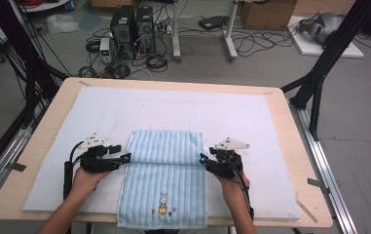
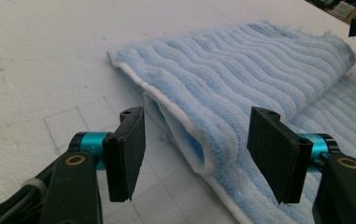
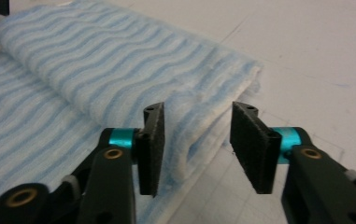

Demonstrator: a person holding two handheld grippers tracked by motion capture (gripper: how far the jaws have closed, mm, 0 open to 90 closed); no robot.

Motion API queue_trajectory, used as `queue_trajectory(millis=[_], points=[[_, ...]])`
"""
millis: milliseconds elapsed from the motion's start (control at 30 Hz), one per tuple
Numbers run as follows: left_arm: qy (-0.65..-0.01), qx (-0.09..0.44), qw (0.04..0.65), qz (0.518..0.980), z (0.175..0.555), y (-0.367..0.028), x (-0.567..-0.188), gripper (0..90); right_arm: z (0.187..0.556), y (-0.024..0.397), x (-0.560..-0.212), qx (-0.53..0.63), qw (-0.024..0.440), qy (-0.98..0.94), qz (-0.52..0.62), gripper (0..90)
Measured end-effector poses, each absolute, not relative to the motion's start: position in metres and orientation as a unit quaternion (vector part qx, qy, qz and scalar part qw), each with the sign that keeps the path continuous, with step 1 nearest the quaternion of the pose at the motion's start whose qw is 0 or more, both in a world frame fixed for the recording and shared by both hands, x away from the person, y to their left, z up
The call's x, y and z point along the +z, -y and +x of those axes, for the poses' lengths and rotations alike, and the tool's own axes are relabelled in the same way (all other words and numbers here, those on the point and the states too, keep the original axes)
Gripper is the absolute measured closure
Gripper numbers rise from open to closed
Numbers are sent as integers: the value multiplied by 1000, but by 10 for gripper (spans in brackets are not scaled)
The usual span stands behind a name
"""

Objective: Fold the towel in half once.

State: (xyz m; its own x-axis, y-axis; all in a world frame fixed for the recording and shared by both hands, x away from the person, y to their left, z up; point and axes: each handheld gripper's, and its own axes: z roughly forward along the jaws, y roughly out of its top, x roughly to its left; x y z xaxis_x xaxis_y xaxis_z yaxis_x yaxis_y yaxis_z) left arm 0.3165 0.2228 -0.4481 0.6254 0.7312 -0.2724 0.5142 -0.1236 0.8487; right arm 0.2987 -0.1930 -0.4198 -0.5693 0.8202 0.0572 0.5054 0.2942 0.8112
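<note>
A light blue striped towel (image 1: 166,165) lies on the white mat, its far half folded toward me over the near half, which carries a small rabbit picture (image 1: 163,204). My left gripper (image 1: 126,157) sits at the left end of the fold. In the left gripper view the left gripper (image 2: 198,137) is open, with the rolled towel edge (image 2: 199,154) between the pads and touching neither. My right gripper (image 1: 202,159) is at the right end of the fold. The right gripper (image 3: 198,135) is open too, the towel's folded corner (image 3: 208,121) loose between its pads.
A white mat (image 1: 100,112) covers most of the wooden table (image 1: 297,146). The towel's near edge hangs slightly over the table's front edge. Black frame posts stand at both sides, and computers and cables sit on the floor beyond.
</note>
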Motion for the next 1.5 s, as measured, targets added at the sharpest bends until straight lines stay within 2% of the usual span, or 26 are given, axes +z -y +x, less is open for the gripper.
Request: queue_trajectory(millis=[267,433,600,700,1100,1500], points=[[-447,100,519,721,345,-219,-441,357,302,204,-423,412,203,-765,451,332],[-467,119,494,723,374,-209,-435,348,304,206,-424,412,204,-765,450,328],[-487,121,473,725,389,-198,-444,340,304,205,-424,413,201,-766,449,328],[-483,118,457,738,391,-191,-451,389,305,205,-423,416,199,-765,450,328],[-439,129,452,765,387,-183,-451,849,307,199,-425,419,190,-767,447,328],[-429,112,520,730,381,-198,-435,869,332,191,-419,413,189,-765,456,344]])
